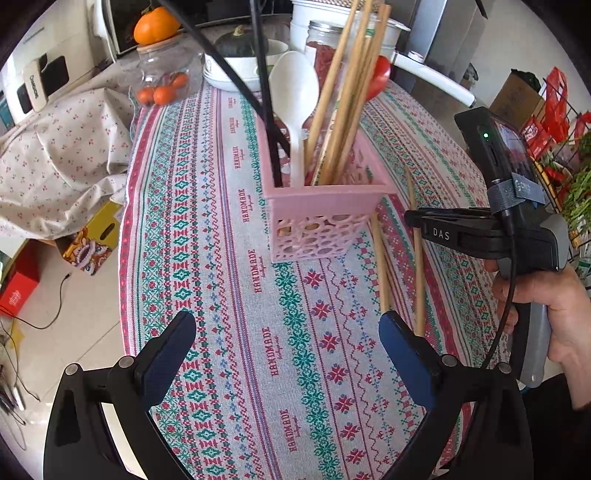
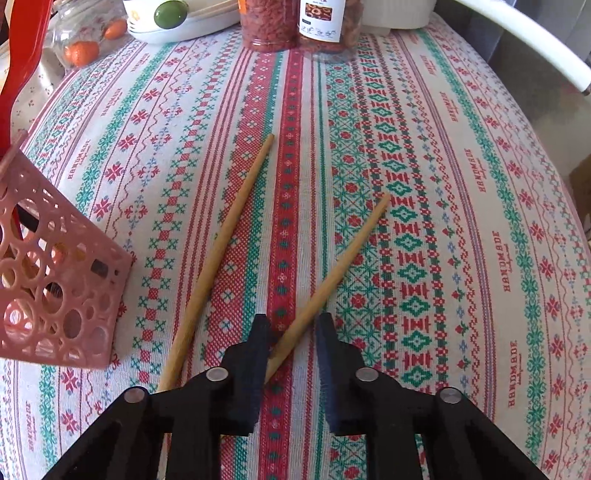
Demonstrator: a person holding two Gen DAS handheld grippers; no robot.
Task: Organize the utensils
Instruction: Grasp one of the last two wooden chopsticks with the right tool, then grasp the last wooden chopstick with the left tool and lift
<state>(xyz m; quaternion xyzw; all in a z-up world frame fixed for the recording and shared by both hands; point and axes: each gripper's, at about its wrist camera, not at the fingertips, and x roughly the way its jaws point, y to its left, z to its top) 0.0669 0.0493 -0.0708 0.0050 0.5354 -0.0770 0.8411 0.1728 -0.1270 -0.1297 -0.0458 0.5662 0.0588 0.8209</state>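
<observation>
Left wrist view: my left claw (image 1: 287, 332) is spread over the table (image 1: 229, 295), whose cloth repeats "HANDMADE". My right claw (image 2: 291, 325), body marked "DAS", has narrowed around one chopstick (image 2: 332, 269); pad contact I cannot tell. A second chopstick (image 2: 221, 251) lies beside it. The pink basket (image 1: 321, 218) holds chopsticks and a white spoon (image 1: 295, 96).

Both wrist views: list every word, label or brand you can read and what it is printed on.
"HANDMADE": repeated in red along the tablecloth, with a smaller line beneath it too small to read.
"DAS": white letters on the right hand-held gripper.
White appliance: vertical brand lettering, too blurred to read.
Jar label: print too small to read.
</observation>
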